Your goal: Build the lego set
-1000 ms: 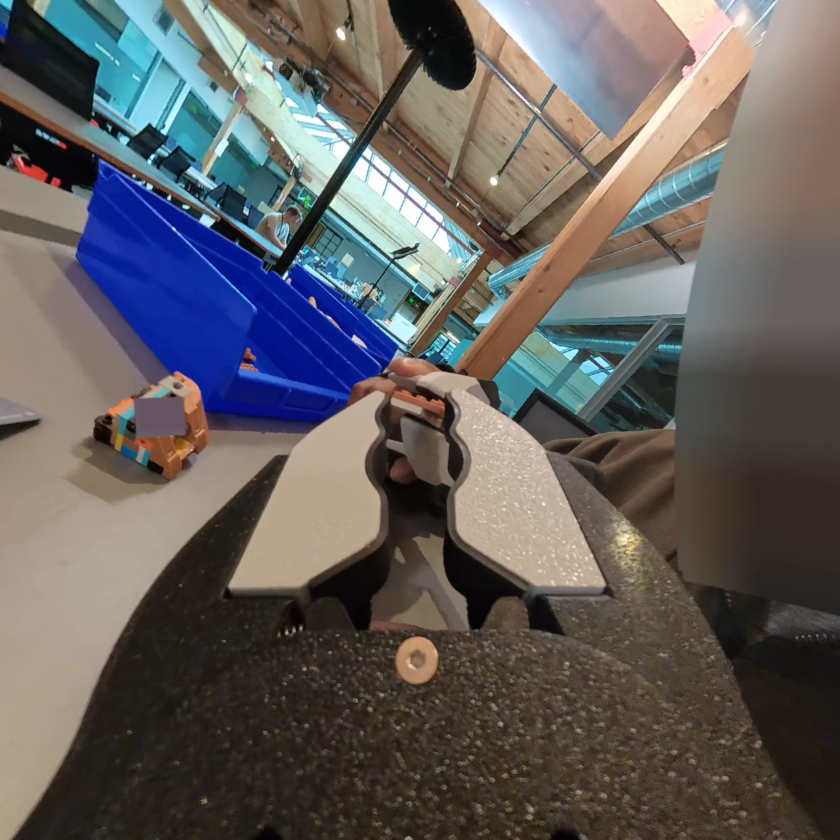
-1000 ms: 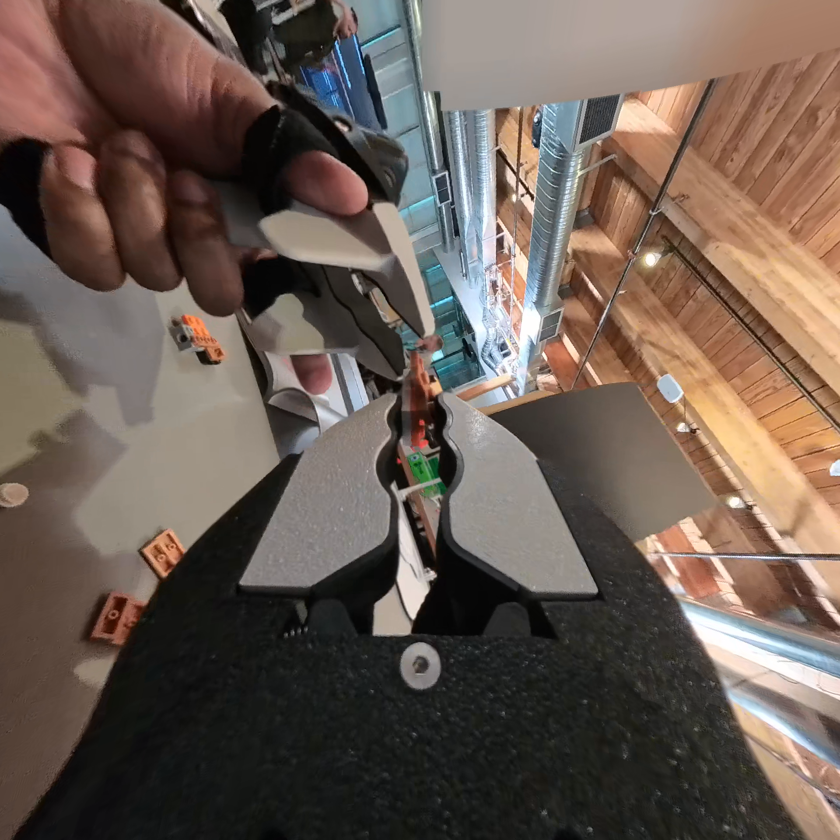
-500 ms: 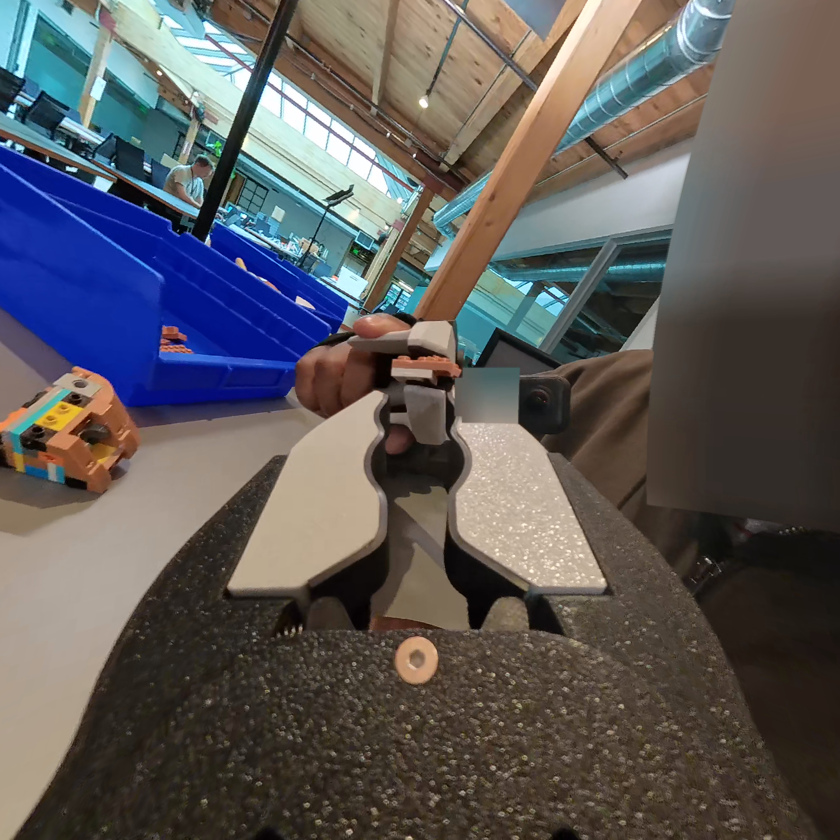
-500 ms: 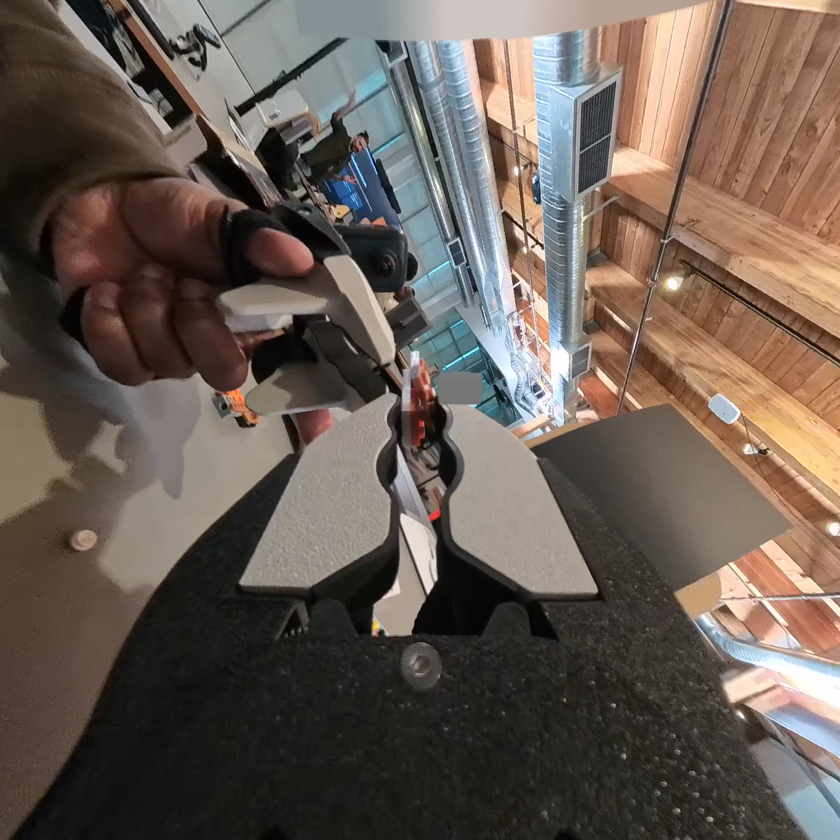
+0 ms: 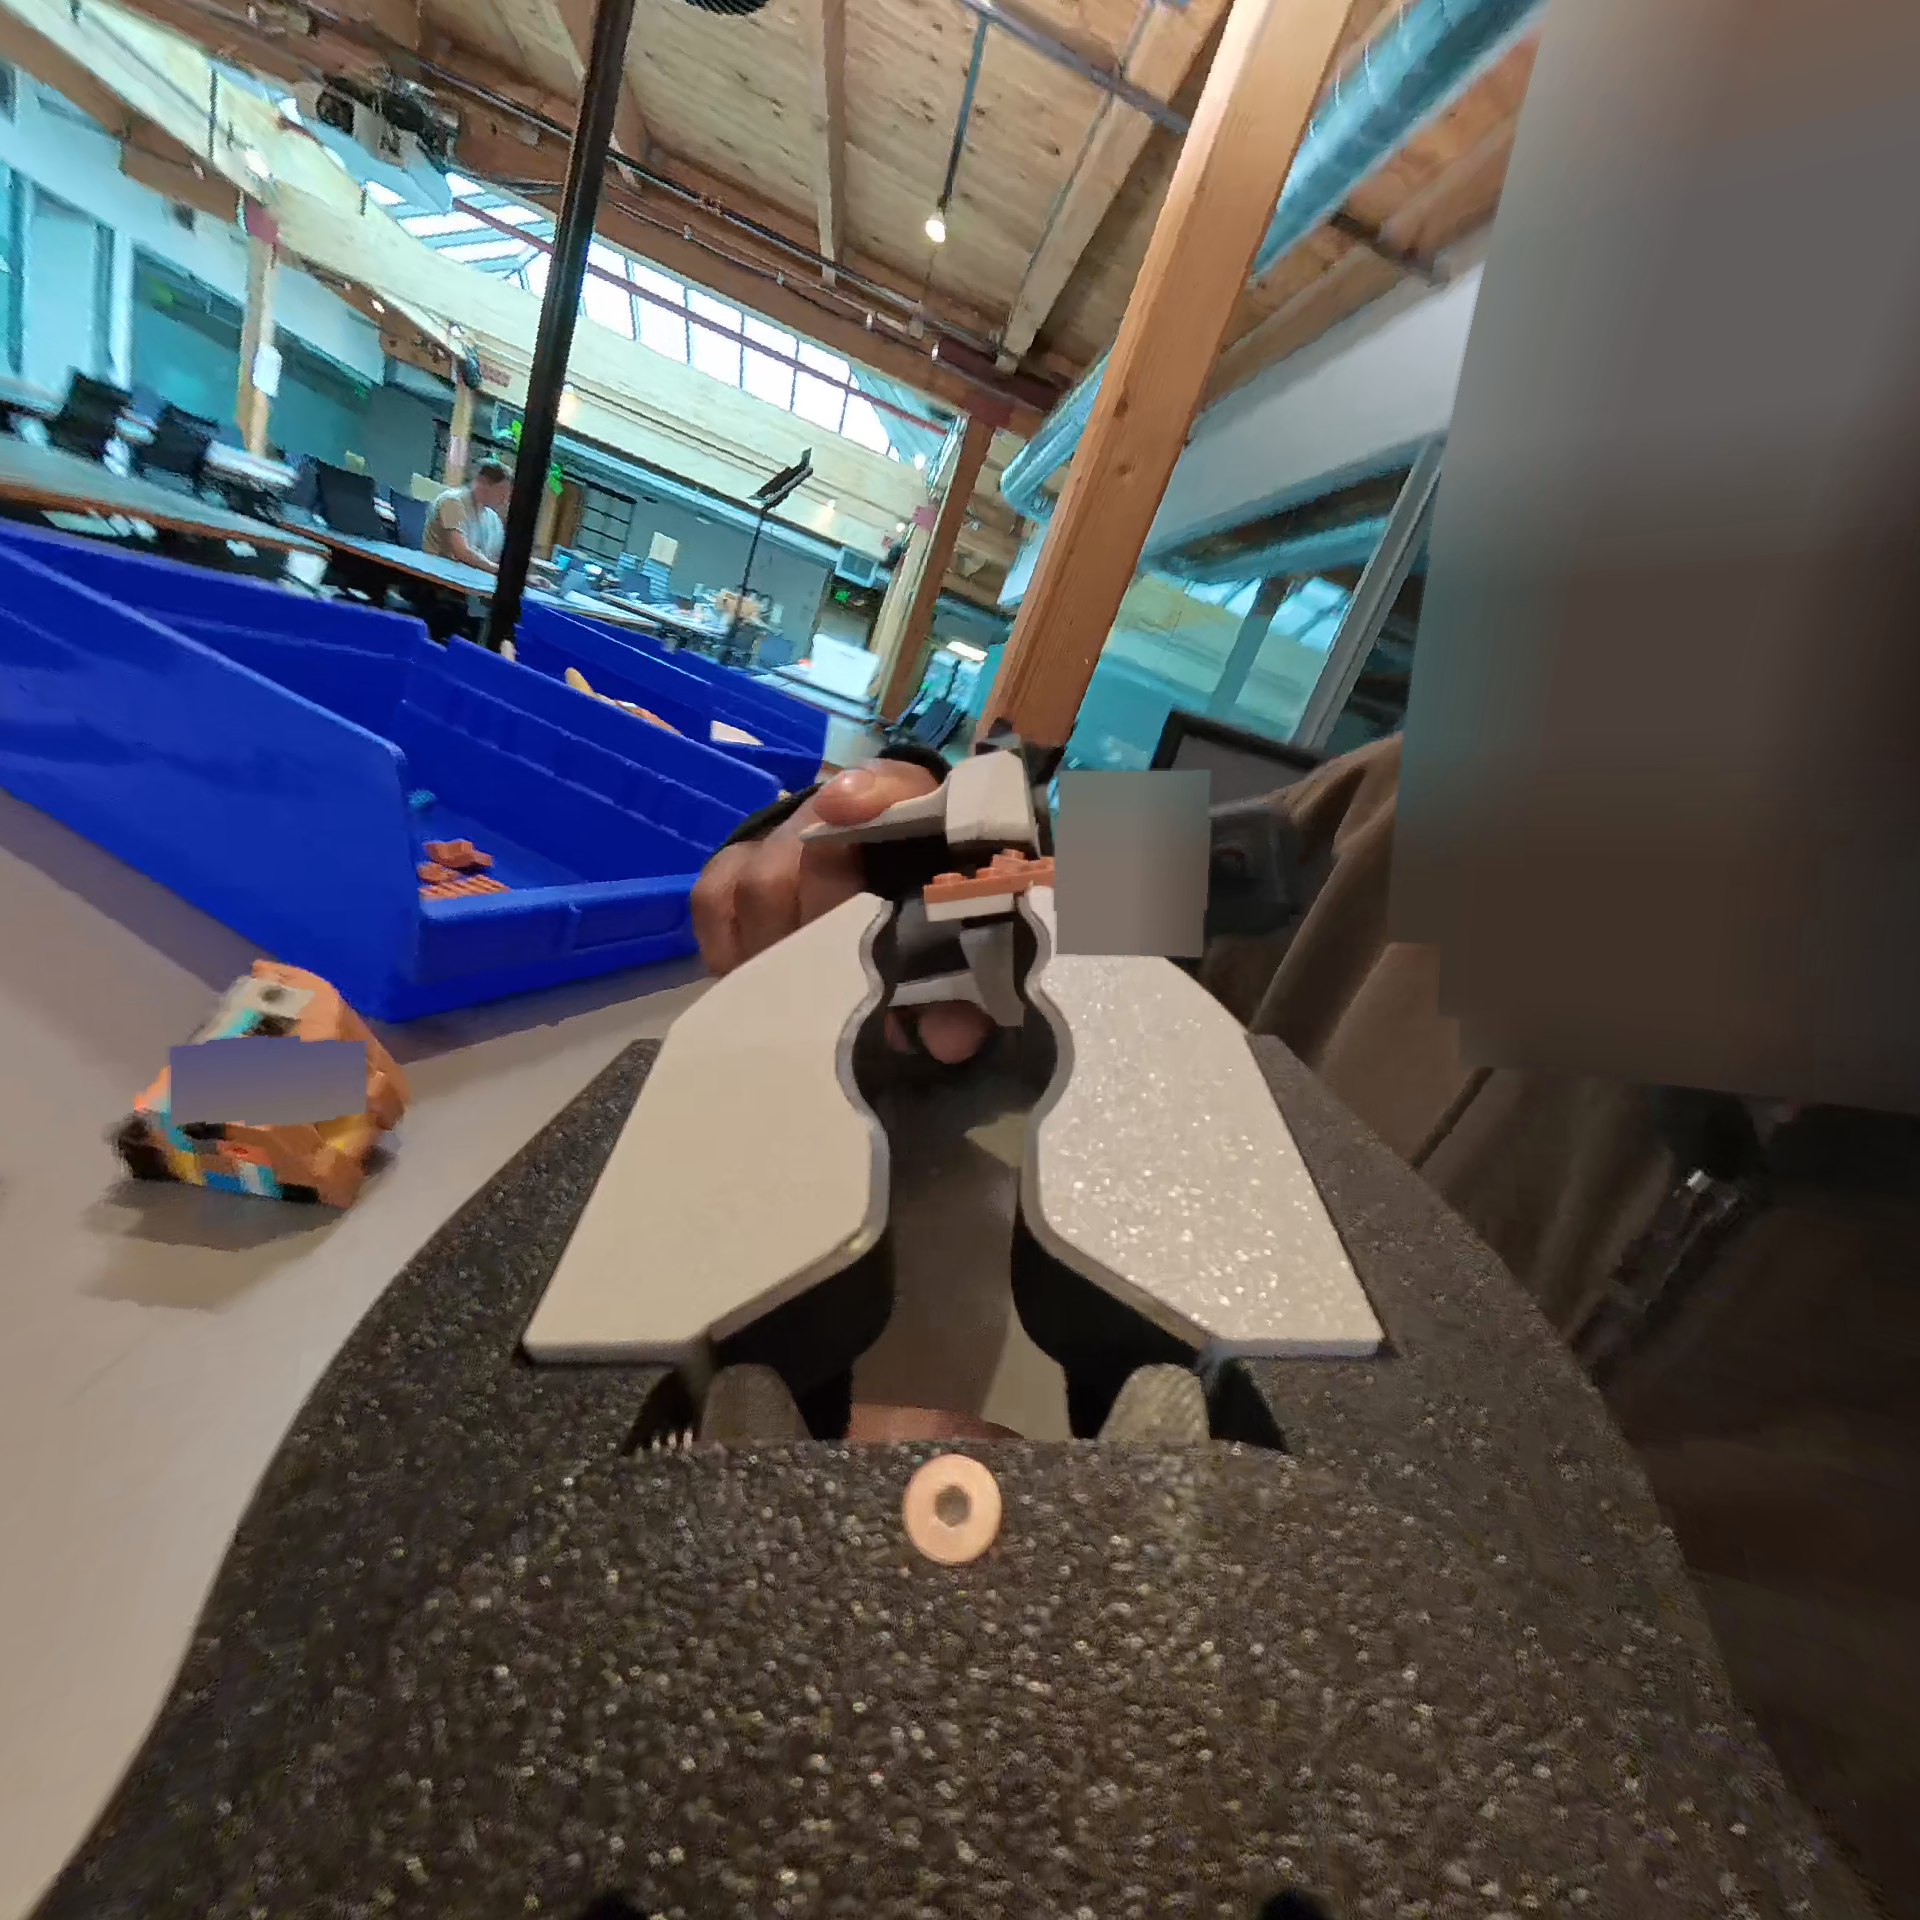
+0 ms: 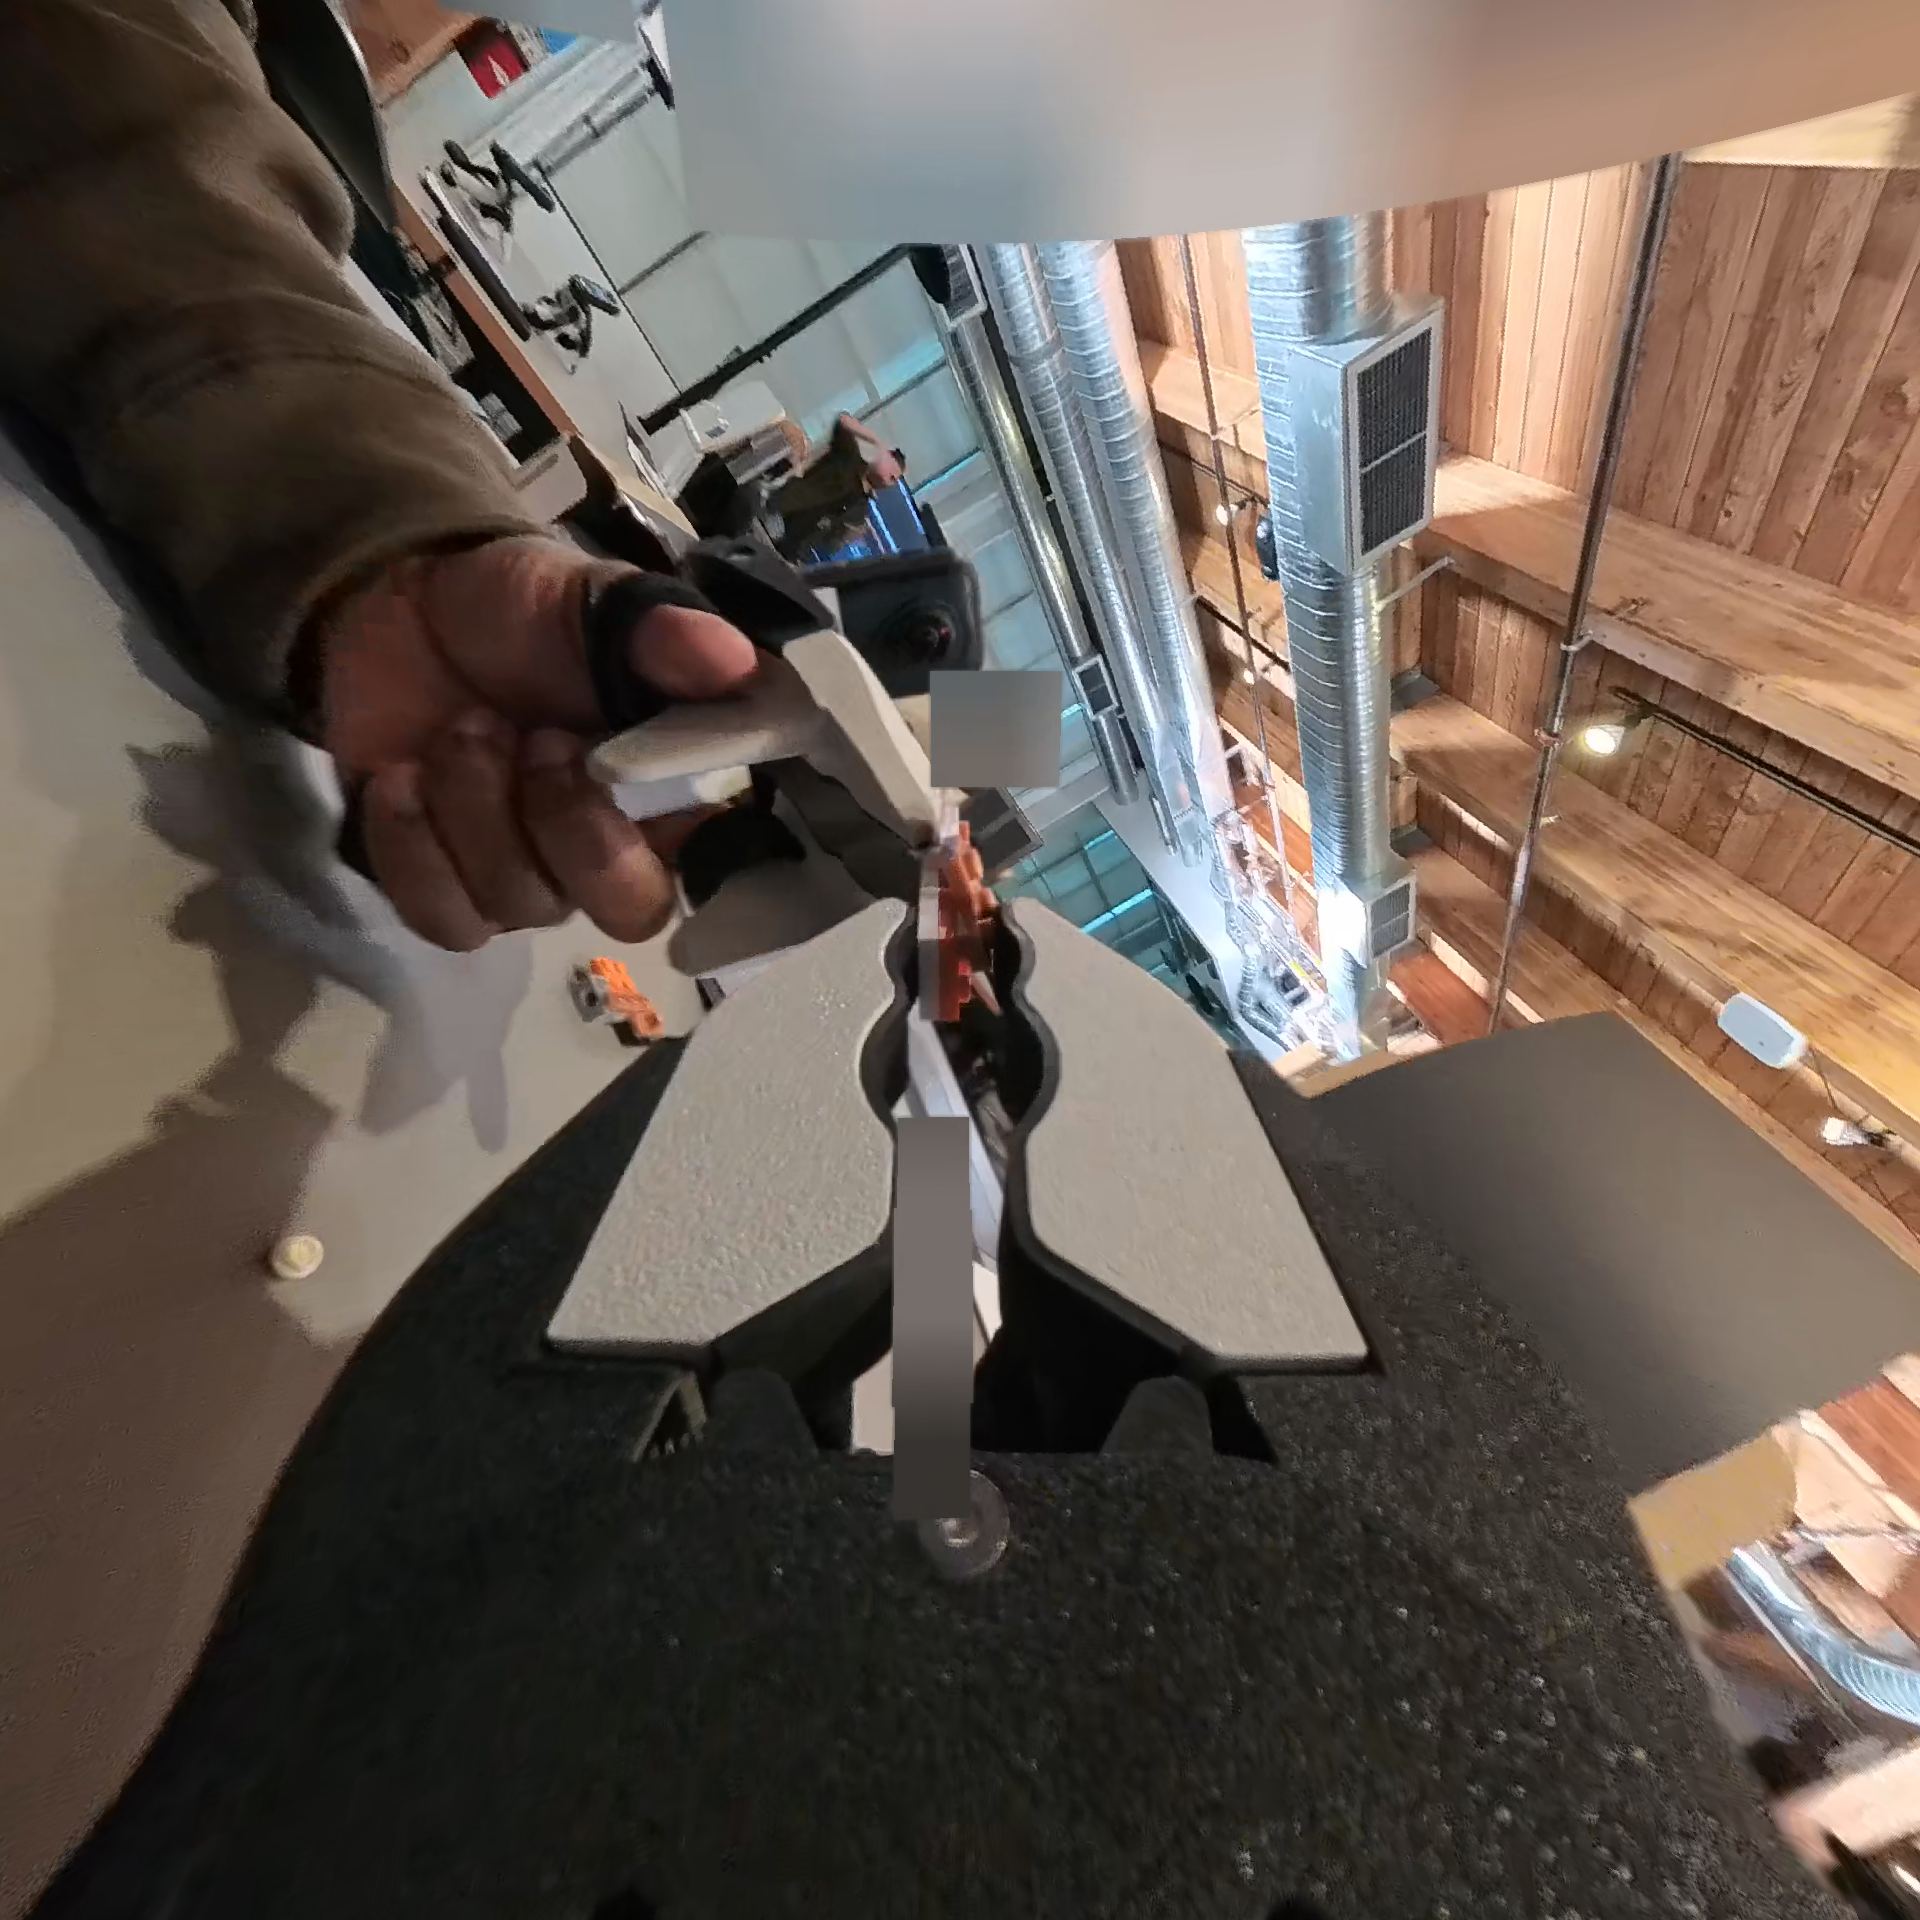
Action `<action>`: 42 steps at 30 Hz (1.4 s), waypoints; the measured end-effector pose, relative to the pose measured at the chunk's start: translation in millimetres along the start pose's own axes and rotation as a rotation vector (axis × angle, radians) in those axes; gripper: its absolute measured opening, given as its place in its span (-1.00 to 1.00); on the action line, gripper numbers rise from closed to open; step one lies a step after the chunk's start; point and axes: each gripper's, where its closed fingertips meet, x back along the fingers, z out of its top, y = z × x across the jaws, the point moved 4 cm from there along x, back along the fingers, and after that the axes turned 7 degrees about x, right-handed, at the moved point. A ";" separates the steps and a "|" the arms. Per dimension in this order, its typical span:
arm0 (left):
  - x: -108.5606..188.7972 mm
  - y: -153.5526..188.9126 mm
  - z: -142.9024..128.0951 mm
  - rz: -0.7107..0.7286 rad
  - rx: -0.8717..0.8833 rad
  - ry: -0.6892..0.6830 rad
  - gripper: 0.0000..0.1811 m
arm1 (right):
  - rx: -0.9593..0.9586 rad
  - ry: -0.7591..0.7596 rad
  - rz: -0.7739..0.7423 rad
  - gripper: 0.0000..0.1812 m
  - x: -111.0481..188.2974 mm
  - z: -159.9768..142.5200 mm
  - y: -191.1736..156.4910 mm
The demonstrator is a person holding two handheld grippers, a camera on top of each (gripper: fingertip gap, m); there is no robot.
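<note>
Left wrist view — left gripper raised above the grey counter, fingers close together with a narrow gap at the tips; whether anything sits between them cannot be told. Just beyond the tips, right gripper pinched on an orange-brown lego plate, gripped by a hand. At left on the counter, a multicoloured lego model, near a blue bin with a few brown bricks inside.

Right wrist view — right gripper nearly closed, clamping the orange lego plate edge-on between its tips. Left gripper meeting the top end of the plate, held by a hand in a brown sleeve. On the counter below, a small orange lego piece and a small round pale piece, well apart.
</note>
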 end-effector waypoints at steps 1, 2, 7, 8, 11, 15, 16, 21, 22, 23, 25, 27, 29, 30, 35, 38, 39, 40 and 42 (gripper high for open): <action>1.5 1.0 0.6 0.023 -0.083 -0.019 -0.77 | -0.027 0.017 0.016 -0.86 0.8 0.8 -0.5; 2.7 2.4 1.8 0.046 -0.175 -0.033 -0.77 | -0.063 0.031 0.029 -0.86 1.4 1.4 -0.6; 3.1 14.3 -4.4 0.104 -0.625 -0.138 -0.76 | -0.236 0.081 0.102 -0.85 2.7 2.5 0.2; 2.2 16.4 -7.2 0.109 -0.699 -0.158 -0.76 | -0.264 0.089 0.112 -0.86 2.9 2.6 0.3; -1.2 20.0 -11.4 0.147 -0.881 -0.181 -0.75 | -0.310 0.108 0.142 -0.85 3.2 4.3 -1.0; -4.4 20.3 -17.8 0.187 -1.037 -0.210 -0.71 | -0.328 0.126 0.170 -0.85 3.0 7.9 -4.7; -4.8 20.2 -19.2 0.193 -1.068 -0.218 -0.71 | -0.326 0.127 0.177 -0.85 3.0 8.5 -5.9; -6.1 20.0 -22.5 0.240 -1.215 -0.246 -0.86 | -0.306 0.122 0.195 -0.85 3.0 8.9 -10.0; -5.8 19.7 -22.2 0.256 -1.249 -0.247 -0.88 | -0.304 0.118 0.197 -0.85 2.9 8.6 -10.2; -5.8 19.5 -22.4 0.266 -1.275 -0.252 -0.88 | -0.301 0.115 0.199 -0.85 3.1 8.1 -10.4; -5.8 19.2 -22.3 0.282 -1.296 -0.259 -0.88 | -0.292 0.107 0.203 -0.85 3.4 7.3 -11.0; -5.8 18.4 -22.7 0.299 -1.330 -0.273 -0.89 | -0.284 0.096 0.204 -0.85 3.5 6.3 -11.6; -6.0 18.0 -23.2 0.315 -1.357 -0.288 -0.89 | -0.277 0.088 0.206 -0.85 3.8 5.6 -12.1; -6.1 17.9 -23.4 0.323 -1.370 -0.294 -0.89 | -0.276 0.085 0.206 -0.85 4.0 5.2 -12.2; -6.2 16.1 -23.9 0.347 -1.374 -0.328 -0.89 | -0.269 0.066 0.212 -0.85 4.2 3.1 -13.7; -5.9 14.5 -24.9 0.350 -1.357 -0.347 -0.89 | -0.260 0.056 0.219 -0.85 4.5 2.1 -15.4; -5.7 14.0 -25.1 0.354 -1.356 -0.354 -0.89 | -0.261 0.052 0.222 -0.85 4.4 1.7 -15.9; -5.6 13.8 -25.4 0.356 -1.356 -0.358 -0.89 | -0.264 0.050 0.225 -0.85 4.4 1.6 -16.2; -5.4 13.7 -25.3 0.361 -1.359 -0.365 -0.89 | -0.272 0.047 0.233 -0.85 4.4 1.3 -16.5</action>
